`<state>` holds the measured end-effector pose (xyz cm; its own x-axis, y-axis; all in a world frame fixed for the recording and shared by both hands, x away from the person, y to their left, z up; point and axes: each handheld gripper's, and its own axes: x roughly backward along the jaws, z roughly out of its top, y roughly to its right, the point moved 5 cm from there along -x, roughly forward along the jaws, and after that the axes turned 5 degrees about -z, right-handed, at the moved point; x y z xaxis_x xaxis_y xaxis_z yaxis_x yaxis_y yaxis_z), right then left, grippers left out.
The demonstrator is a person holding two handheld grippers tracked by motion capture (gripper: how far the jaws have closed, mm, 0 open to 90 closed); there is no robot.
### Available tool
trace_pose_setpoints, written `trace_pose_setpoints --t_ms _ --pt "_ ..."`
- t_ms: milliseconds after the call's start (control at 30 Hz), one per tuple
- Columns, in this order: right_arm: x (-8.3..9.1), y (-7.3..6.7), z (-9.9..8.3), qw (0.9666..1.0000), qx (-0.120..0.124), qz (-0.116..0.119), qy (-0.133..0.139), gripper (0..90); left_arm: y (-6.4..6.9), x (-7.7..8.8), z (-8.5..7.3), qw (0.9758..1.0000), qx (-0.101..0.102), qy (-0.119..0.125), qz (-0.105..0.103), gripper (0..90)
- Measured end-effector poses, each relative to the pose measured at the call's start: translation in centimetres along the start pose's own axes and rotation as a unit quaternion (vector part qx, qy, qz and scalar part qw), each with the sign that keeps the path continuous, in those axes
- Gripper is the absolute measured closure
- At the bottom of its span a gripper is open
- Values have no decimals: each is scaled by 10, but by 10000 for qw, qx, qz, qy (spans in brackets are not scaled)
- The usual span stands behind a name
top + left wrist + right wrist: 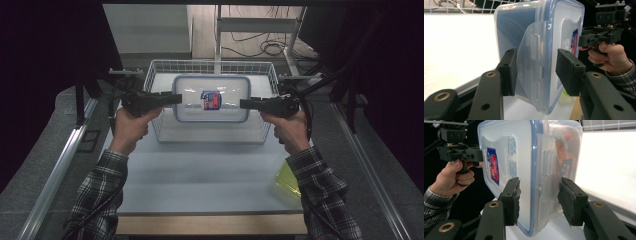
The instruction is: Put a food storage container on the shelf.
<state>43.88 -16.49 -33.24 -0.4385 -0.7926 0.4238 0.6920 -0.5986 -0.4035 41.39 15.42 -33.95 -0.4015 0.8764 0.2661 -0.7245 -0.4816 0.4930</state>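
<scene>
A clear plastic container (212,95) with a blue-rimmed lid and a red and blue label hangs level over the wire basket (165,135). My left gripper (177,98) is shut on its left end, and my right gripper (244,104) is shut on its right end. In the left gripper view the pads (510,72) clamp lid and base across the container (549,37) at its side clip, with the right gripper (599,37) beyond. In the right gripper view the jaws (539,200) pinch the container (524,157) the same way, and the left gripper (459,152) is at the far end. Something orange shows dimly inside.
The white wire basket stands at the table's far middle. A yellow-green lid or box (287,181) lies by the right front edge, under the right sleeve. The white tabletop (200,170) stretches in front of the basket. Metal rails run along both sides.
</scene>
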Motion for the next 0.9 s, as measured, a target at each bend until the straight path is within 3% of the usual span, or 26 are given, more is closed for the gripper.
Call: trace_pose_setpoints --t_ms 400,700,900 --pt "-13 16 23 9999 -112 3 27 525 -17 -6 25 9999 81 72 92 531" --pt "-22 25 31 9997 -184 -123 -41 521 -32 -15 25 9995 230 78 183 516" --pt "-24 28 32 9996 -247 -124 -28 516 -33 -18 28 9996 113 93 244 507"
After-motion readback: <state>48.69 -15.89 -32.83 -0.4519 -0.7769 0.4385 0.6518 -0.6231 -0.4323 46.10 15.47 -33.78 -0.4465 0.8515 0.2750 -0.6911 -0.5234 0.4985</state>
